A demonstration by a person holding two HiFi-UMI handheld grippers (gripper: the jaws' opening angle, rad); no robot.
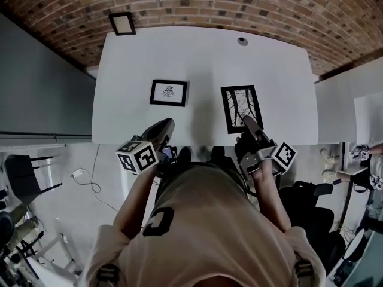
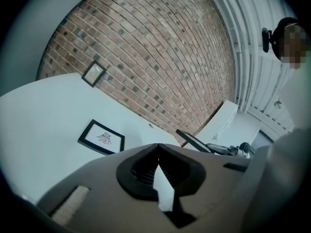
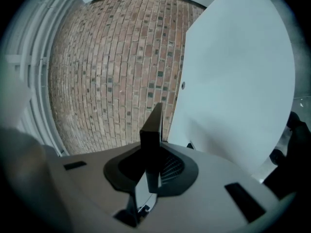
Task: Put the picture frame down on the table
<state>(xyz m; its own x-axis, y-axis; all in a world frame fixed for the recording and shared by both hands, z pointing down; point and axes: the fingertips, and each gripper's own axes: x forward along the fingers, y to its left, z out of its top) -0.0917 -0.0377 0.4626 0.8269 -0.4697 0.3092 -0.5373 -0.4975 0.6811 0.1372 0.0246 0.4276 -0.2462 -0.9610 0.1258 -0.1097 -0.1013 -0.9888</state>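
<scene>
A black picture frame point(image 1: 240, 107) with a branch print is over the front right part of the white table point(image 1: 203, 58). My right gripper point(image 1: 246, 122) is shut on its near edge. In the right gripper view the picture frame point(image 3: 152, 125) stands edge-on between the jaws, roughly parallel to the table point(image 3: 238, 81); I cannot tell whether it touches. The left gripper view shows this frame point(image 2: 194, 141) slightly tilted. My left gripper point(image 1: 167, 124) is shut and empty at the table's front edge. A second framed print point(image 1: 169, 92) lies flat left of centre, ahead of the left gripper point(image 2: 158, 145).
A small frame point(image 1: 122, 23) lies on the brick floor beyond the table's far left corner. A round cable port point(image 1: 242, 40) sits near the table's far edge. A grey cabinet point(image 1: 36, 88) flanks the left side, and white furniture point(image 1: 347, 100) the right.
</scene>
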